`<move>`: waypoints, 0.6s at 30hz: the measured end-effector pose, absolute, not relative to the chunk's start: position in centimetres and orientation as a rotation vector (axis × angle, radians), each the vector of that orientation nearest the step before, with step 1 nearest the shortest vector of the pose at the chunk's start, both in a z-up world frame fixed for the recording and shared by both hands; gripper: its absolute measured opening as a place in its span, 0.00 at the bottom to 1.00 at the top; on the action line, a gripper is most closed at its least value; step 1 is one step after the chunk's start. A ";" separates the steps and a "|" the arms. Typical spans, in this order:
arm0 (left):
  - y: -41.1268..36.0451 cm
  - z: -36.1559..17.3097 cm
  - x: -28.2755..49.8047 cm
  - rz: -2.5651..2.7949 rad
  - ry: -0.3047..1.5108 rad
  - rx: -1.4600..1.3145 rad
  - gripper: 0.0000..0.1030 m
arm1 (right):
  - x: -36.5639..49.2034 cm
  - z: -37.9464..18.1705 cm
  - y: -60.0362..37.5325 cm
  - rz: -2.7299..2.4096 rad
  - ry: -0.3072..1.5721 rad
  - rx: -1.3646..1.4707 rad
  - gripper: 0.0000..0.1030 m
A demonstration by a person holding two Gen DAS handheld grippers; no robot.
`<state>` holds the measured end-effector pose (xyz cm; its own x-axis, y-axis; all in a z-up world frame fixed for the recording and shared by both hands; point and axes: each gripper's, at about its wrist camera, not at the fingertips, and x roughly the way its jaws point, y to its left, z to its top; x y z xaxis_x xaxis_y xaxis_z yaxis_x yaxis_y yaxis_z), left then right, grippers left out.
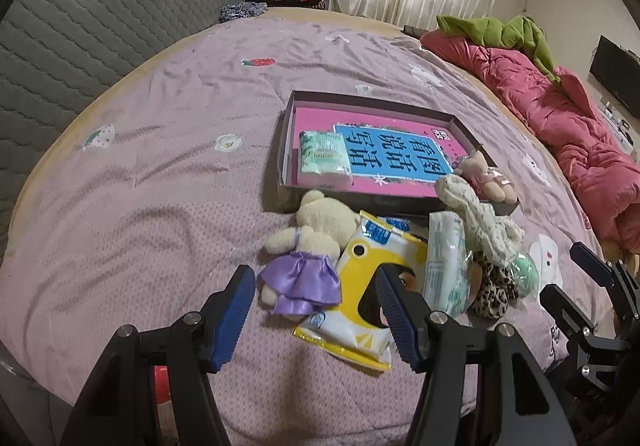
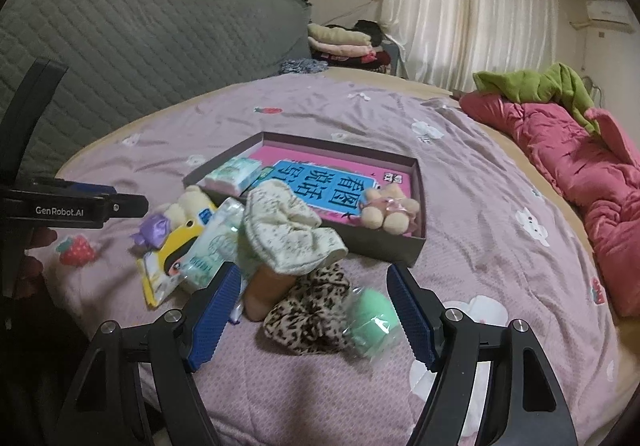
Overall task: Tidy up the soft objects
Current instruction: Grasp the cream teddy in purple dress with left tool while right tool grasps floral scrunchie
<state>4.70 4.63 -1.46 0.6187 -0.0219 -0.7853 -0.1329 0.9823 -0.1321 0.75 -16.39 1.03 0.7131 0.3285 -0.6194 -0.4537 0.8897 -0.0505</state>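
My left claw (image 1: 316,310) gapes wide over the purple-dressed bear (image 1: 308,246), my right claw (image 2: 312,310) wide around the leopard scrunchie (image 2: 308,310), both bound for the box (image 1: 288,125) at twelve o'clock.

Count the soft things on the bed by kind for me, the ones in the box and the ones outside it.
Plush toys: 2 — purple-dress bear, pink-bow bear
Tissue packs: 3 — boxed pack, yellow pack, clear-wrapped pack
Hair scrunchies: 2 — cream, leopard
Green sponge: 1
Total: 8
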 end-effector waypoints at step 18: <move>5.9 -4.2 4.6 0.079 0.969 -0.198 0.61 | 0.7 -0.4 -14.2 0.466 0.659 -0.279 0.74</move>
